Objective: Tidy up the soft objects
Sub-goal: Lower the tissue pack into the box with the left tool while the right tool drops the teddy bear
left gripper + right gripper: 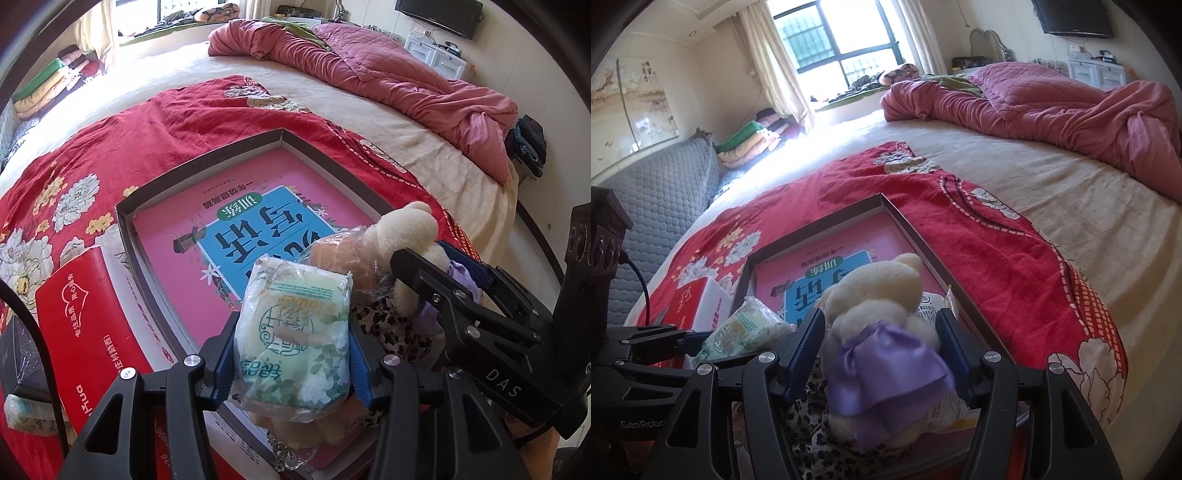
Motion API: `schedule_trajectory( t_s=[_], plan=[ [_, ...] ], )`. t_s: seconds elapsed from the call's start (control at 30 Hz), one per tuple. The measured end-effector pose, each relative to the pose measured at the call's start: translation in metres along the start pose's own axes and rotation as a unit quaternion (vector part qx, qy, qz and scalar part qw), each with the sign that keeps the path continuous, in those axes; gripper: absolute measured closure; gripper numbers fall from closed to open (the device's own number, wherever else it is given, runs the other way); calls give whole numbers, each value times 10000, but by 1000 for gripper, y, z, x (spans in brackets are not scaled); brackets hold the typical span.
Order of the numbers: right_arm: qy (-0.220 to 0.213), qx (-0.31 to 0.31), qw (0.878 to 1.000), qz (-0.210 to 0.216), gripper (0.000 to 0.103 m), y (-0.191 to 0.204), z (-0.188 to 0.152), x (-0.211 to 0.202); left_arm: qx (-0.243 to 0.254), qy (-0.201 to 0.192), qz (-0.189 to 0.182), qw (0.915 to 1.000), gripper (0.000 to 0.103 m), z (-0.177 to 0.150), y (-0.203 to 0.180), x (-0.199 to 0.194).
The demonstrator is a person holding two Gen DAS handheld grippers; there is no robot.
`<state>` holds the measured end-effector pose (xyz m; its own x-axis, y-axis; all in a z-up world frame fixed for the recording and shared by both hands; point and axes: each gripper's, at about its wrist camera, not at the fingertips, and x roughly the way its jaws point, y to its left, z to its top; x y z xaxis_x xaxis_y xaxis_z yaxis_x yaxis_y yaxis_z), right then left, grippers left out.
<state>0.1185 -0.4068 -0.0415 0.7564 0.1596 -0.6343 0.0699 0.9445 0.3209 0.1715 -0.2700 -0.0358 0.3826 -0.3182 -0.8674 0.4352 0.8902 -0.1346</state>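
Note:
My left gripper (293,354) is shut on a green-and-white tissue pack (295,332) and holds it over the near end of a shallow dark-rimmed box (199,166) with a pink book (258,206) in it. My right gripper (882,350) is shut on a cream plush toy with a purple bow (882,328), also over the box's near end (912,225). The plush toy (406,229) and right gripper (443,284) show in the left wrist view; the tissue pack (746,332) shows in the right wrist view. A clear-wrapped item (340,258) and a leopard-print cloth (809,417) lie below.
The box lies on a red floral blanket (110,147) on a large bed (1052,192). A red tissue box (85,314) stands left of it. A crumpled pink quilt (388,70) lies at the far right. Folded blankets (750,144) are stacked by the window.

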Motion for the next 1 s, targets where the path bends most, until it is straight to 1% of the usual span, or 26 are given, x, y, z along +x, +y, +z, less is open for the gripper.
schedule_trajectory(
  t_s=[0.13,0.17,0.2,0.23,0.37,0.5,0.63,0.77,1.0],
  plan=[
    [-73,110,9999,43,32,-4,-1,-5,25,8,32,10000,51,-1,-1,0],
    [-112,125,9998,65,31,-5,0,-7,45,15,47,10000,51,-1,-2,0],
    [-188,131,9997,102,27,-5,0,-10,62,9,63,10000,51,-1,-4,0],
    [-275,124,9995,115,27,-4,2,-14,83,11,75,9999,51,-2,-5,0],
    [-573,23,9983,-38,26,-2,6,-29,172,37,86,9998,50,-3,-10,-1],
    [-771,110,9969,-115,26,-6,9,-41,258,28,101,9996,48,-4,-14,-3],
    [-925,238,9954,-115,26,-11,11,-51,321,-8,67,9995,40,-5,-17,-8],
    [-1111,404,9930,-10,25,-14,13,-65,353,-151,80,9992,39,-6,-18,-21],
    [-1326,282,9908,37,25,1,18,-87,188,-381,108,9990,38,-10,-5,-52]
  ],
)
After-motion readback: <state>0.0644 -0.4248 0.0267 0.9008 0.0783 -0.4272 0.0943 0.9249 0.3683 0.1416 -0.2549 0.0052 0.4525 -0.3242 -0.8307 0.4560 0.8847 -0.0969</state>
